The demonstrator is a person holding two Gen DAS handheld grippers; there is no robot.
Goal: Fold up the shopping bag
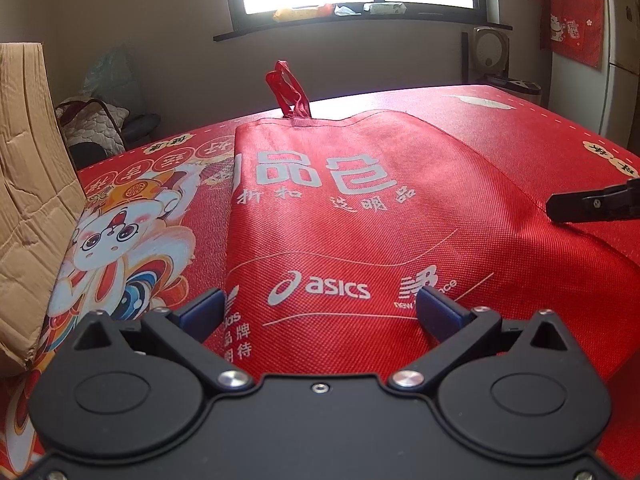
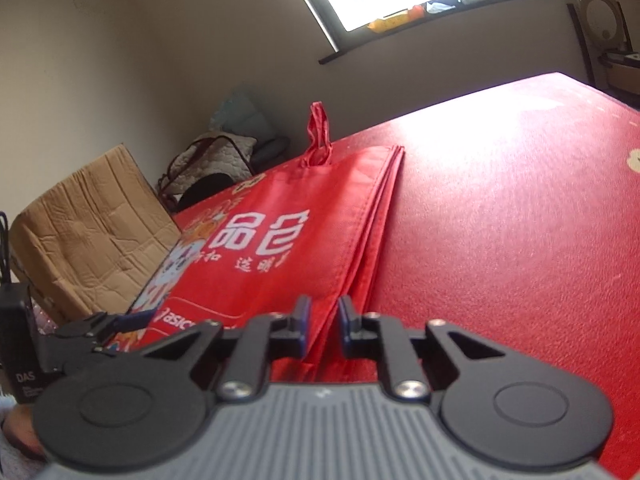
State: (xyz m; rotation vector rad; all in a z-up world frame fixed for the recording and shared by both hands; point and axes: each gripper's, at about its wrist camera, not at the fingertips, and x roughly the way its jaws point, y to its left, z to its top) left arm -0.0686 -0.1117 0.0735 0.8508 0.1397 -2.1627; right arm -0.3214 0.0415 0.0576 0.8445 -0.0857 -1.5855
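A red non-woven shopping bag (image 1: 360,216) with white logos lies flat on the red printed tablecloth (image 1: 540,128). Its handles (image 1: 290,92) stick up at the far end. My left gripper (image 1: 322,310) is open above the bag's near end, and its left finger is by the bag's left edge. My right gripper (image 2: 324,326) is at the bag's (image 2: 288,248) layered right edge, fingers nearly together with the edge folds between them. It also shows at the right rim of the left wrist view as the right gripper (image 1: 560,208), resting on that edge.
A dented cardboard box (image 1: 28,200) stands at the table's left side. Beyond the far edge are a chair with quilted bags (image 1: 96,124), a windowsill (image 1: 360,24) with small items, a fan (image 1: 490,52) and a white fridge (image 1: 620,64). Bare tablecloth (image 2: 520,220) lies right of the bag.
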